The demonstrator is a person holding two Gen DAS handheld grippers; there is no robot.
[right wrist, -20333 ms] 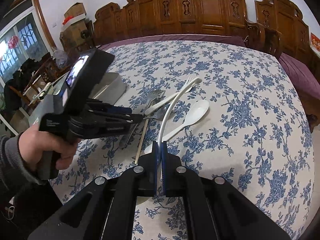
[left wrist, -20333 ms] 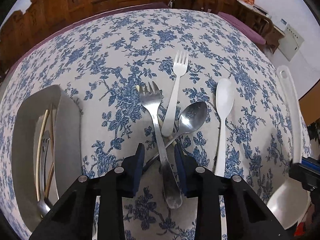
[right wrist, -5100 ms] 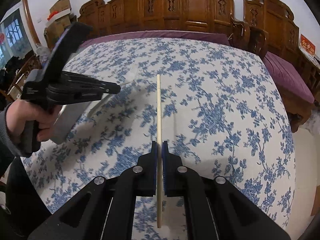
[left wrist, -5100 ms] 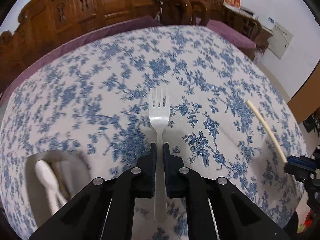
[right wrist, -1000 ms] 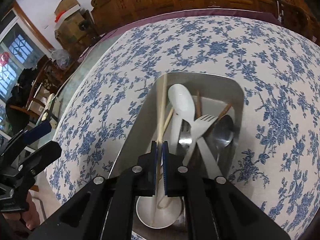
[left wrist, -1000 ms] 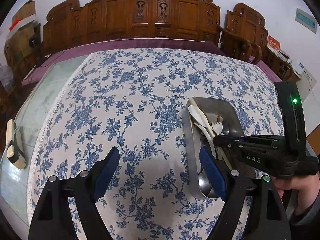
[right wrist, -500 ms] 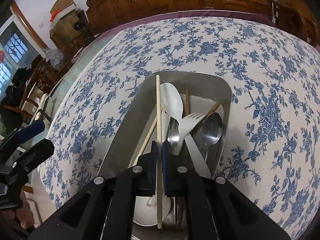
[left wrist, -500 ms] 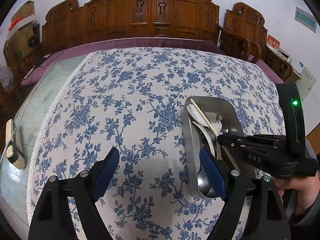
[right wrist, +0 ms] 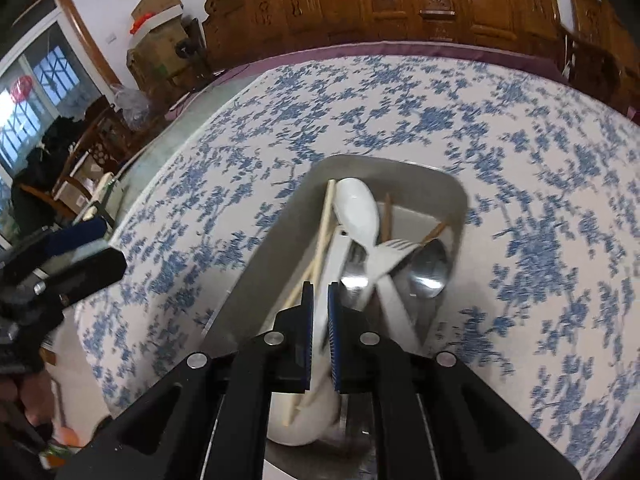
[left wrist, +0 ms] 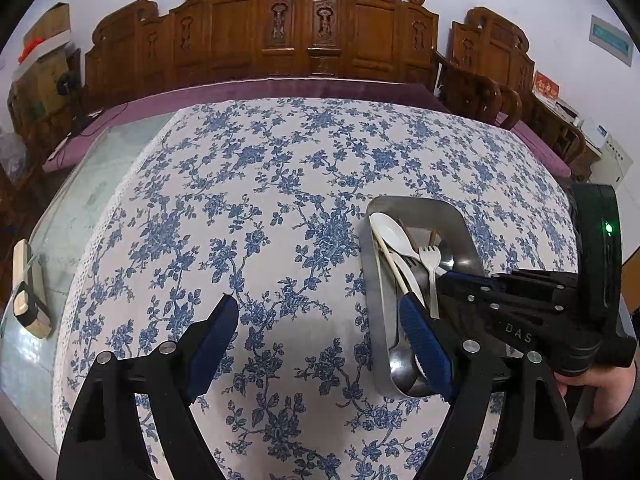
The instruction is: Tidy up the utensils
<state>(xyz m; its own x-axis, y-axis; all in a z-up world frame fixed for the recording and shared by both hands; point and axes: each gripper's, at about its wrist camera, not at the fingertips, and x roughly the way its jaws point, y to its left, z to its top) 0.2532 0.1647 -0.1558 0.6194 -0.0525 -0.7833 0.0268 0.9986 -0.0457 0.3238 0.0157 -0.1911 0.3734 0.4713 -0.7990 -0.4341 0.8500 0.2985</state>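
Below opening right gripper point(right wrist: 319, 320): chopstick point(right wrist: 322, 236).

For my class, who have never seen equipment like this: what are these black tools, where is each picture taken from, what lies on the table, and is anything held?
A person holds a two-fingered tool in each hand; a camera on each looks along its fingers. One picture comes from the left tool, one from the right tool. On the blue-flowered tablecloth stands a metal tray holding a white spoon, white fork, metal spoon and chopsticks. The left tool is wide open and empty. The right tool's jaws are just opening above the tray, apparently letting go of a chopstick.
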